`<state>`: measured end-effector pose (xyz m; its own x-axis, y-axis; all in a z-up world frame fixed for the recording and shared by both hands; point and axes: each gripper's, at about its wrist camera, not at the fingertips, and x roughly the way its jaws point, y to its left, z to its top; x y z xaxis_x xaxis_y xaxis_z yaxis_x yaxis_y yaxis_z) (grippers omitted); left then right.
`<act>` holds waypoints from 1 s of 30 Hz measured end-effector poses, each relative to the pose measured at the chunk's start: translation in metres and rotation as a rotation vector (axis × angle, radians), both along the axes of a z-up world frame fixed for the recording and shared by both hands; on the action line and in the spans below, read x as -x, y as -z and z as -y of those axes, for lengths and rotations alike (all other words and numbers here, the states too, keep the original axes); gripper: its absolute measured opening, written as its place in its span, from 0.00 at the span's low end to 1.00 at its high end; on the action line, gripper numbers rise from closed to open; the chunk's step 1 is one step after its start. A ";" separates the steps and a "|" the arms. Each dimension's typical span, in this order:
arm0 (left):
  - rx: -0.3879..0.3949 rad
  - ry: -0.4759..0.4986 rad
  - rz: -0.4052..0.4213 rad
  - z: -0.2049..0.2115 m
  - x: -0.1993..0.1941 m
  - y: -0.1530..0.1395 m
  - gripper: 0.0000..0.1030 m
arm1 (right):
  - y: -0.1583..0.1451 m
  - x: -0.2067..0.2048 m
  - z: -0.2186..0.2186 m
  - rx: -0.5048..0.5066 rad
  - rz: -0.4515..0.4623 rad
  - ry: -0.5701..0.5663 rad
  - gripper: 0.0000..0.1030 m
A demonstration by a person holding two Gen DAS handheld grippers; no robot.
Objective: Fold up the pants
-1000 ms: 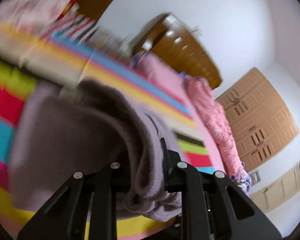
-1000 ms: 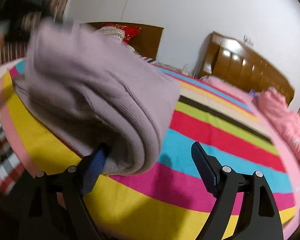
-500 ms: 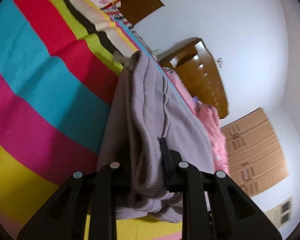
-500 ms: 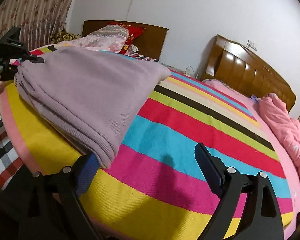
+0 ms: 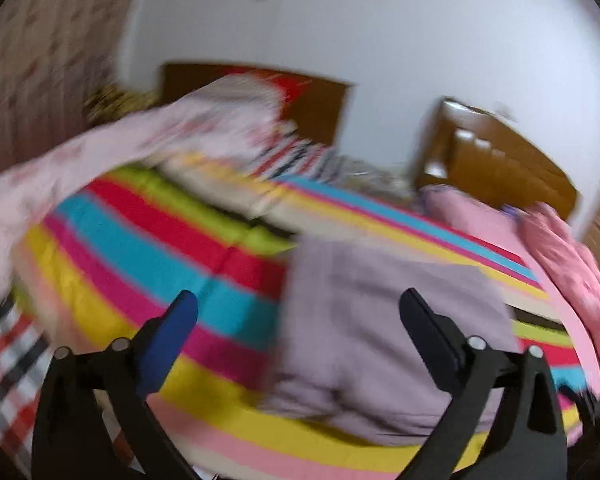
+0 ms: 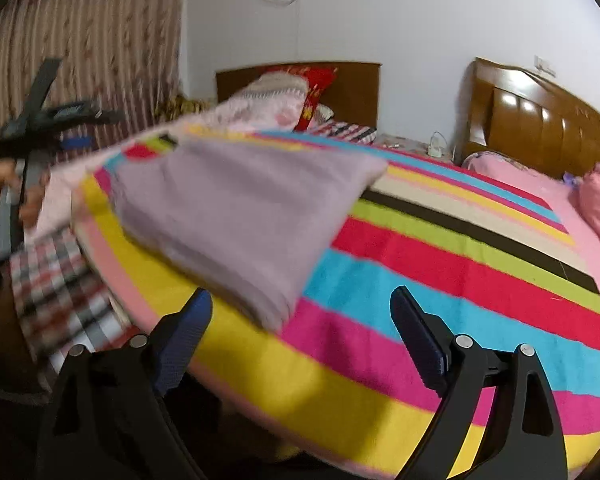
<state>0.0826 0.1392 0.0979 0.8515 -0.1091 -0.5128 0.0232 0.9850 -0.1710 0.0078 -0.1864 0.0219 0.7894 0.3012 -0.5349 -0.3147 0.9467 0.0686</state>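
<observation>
Left gripper (image 5: 298,304) of mine has just been opening and its jaws now stand wide apart at the bottom of the left wrist frame, gripping nothing. Behind and between its fingers lie the folded lilac pants (image 5: 384,332), lower centre to lower right of that blurred frame, flat on the striped bedspread (image 5: 148,248). My right gripper (image 6: 300,304) is spread wide too, with nothing between its fingers. In the right wrist frame the pants (image 6: 236,216) sit left of centre, near the bed's edge, just above my left-hand finger (image 6: 184,332) but clear of it. My hand (image 6: 4,188) holds the left gripper (image 6: 76,128) at the far left.
</observation>
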 end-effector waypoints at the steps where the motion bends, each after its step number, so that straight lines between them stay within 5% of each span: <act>1: -0.037 0.029 0.007 0.014 -0.002 -0.002 0.98 | -0.006 -0.009 -0.003 -0.006 0.006 0.018 0.81; 5: -0.184 0.070 -0.070 0.063 -0.029 0.023 0.98 | -0.011 -0.037 -0.024 0.042 0.019 0.086 0.81; 8: -0.245 0.074 -0.270 0.072 -0.045 0.080 0.99 | 0.015 -0.039 -0.063 0.233 -0.070 -0.024 0.81; 10: -0.319 0.082 -0.206 0.074 -0.030 0.093 0.99 | 0.025 -0.030 -0.070 0.292 -0.040 -0.017 0.81; 13: -0.293 0.089 -0.207 0.062 -0.025 0.098 0.99 | 0.026 -0.040 -0.051 0.150 -0.146 -0.015 0.81; 24: -0.290 0.089 -0.143 0.067 -0.020 0.100 0.99 | 0.025 -0.040 -0.042 0.110 -0.154 -0.025 0.85; 27: -0.289 0.080 -0.097 0.066 -0.013 0.104 0.99 | 0.006 -0.051 -0.022 0.017 -0.197 -0.126 0.85; 30: -0.285 0.072 -0.058 0.066 -0.008 0.107 0.99 | -0.023 -0.074 0.001 -0.093 -0.159 -0.093 0.86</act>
<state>0.0901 0.0733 -0.0093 0.8152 -0.0128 -0.5790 0.0934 0.9896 0.1095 0.0818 -0.1878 0.0445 0.6636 0.4227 -0.6172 -0.3783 0.9014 0.2107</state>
